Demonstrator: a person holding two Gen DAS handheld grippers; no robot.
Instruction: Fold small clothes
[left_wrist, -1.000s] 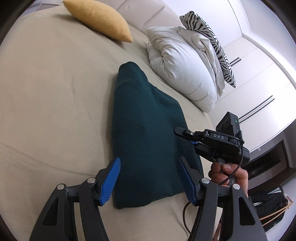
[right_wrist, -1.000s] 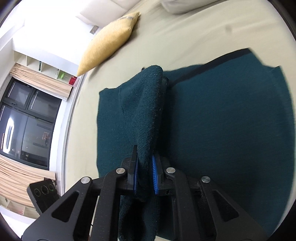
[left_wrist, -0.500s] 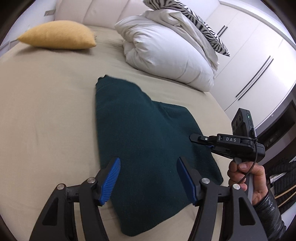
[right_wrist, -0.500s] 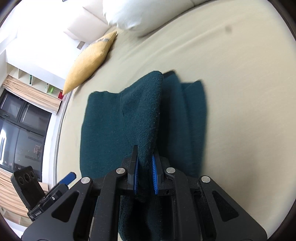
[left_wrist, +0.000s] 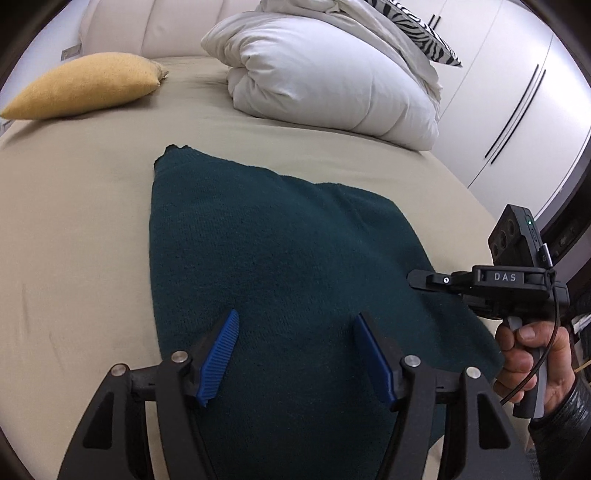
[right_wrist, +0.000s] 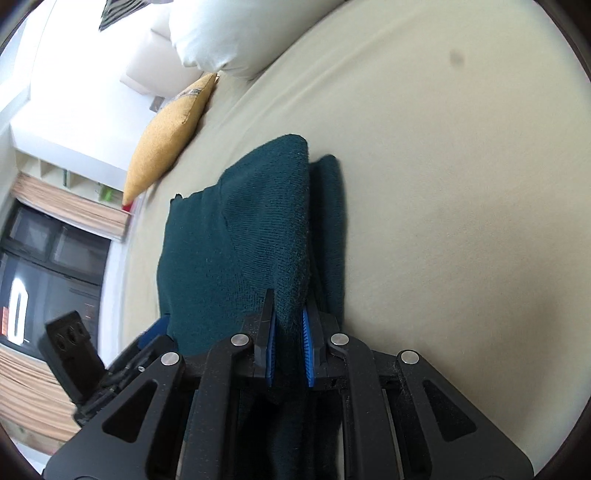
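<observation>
A dark green knitted garment (left_wrist: 280, 266) lies folded on the beige bed (left_wrist: 74, 236). My left gripper (left_wrist: 295, 350) is open and empty, held just above the garment's near part. My right gripper (right_wrist: 288, 332) is shut on an edge of the green garment (right_wrist: 258, 229) and holds a raised fold of it. The right gripper also shows in the left wrist view (left_wrist: 424, 277) at the garment's right edge, held by a hand.
A yellow pillow (left_wrist: 81, 85) lies at the far left of the bed. A white duvet bundle (left_wrist: 332, 74) with a zebra-print pillow (left_wrist: 424, 29) sits at the head. White wardrobe doors (left_wrist: 517, 110) stand to the right. The left gripper's camera (right_wrist: 70, 354) shows at lower left.
The right gripper has carried the garment's edge across, so the garment is now narrower. The left gripper has drawn back and swung, staying open.
</observation>
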